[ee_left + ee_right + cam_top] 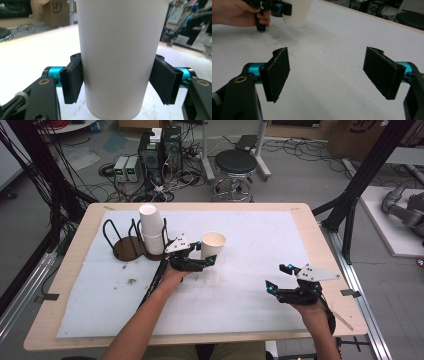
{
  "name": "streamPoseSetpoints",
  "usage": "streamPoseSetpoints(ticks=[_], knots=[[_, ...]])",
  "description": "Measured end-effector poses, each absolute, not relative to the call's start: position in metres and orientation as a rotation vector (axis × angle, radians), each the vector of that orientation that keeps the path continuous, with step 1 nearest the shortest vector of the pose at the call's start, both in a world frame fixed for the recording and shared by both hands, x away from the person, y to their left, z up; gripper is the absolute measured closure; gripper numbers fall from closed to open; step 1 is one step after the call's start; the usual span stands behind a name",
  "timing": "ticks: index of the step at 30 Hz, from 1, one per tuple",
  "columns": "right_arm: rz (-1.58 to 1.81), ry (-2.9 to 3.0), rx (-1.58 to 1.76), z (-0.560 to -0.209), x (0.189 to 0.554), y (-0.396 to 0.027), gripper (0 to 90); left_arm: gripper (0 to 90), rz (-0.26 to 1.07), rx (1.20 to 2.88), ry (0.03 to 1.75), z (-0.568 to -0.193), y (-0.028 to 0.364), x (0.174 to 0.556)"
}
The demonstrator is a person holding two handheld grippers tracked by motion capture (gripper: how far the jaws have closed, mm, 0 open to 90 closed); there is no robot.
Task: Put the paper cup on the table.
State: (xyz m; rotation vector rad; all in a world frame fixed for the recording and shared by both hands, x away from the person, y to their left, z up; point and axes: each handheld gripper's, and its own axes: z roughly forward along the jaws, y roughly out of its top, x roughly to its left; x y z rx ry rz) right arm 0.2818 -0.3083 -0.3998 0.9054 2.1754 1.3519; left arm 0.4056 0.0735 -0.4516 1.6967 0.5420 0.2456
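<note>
A white paper cup (213, 244) stands upright near the middle of the white mat, and my left gripper (205, 253) is shut on its lower part. In the left gripper view both black pads (73, 81) press against the sides of the cup (117, 50). A stack of white paper cups (152, 227) sits tilted in a black wire holder (124, 245) just left of that gripper. Toward the table's right front, my right gripper (275, 276) stands open over the mat. Nothing lies between its pads (277, 75). The right gripper view also takes in the held cup (297, 12) at the top left.
A white mat (250, 285) covers most of the wooden table (65, 270), with dirt specks (131, 281) at the left middle. Beyond the far edge are a black stool (235, 162), electronics boxes (160, 150) and cables on the floor.
</note>
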Motion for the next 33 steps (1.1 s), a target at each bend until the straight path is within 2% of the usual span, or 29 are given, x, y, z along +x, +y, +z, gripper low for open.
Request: streamPoseSetpoints(ticks=[4, 7, 17, 33], knots=[[1.358, 2.174, 0.910, -0.399, 0.282, -0.309, 21.8, 32.4, 0.286, 1.767, 0.593, -0.452, 0.072, 0.407], [1.356, 2.176, 0.906, -0.399, 0.282, -0.308, 21.8, 32.4, 0.332, 1.897, 0.643, -0.450, 0.067, 0.408], [1.353, 2.178, 0.912, -0.399, 0.281, -0.309, 21.8, 32.4, 0.381, 2.009, 0.662, -0.444, 0.068, 0.399], [1.364, 2.167, 0.902, -0.397, 0.282, -0.308, 21.9, 28.1, 0.350, 1.989, 0.721, -0.452, 0.079, 0.388]])
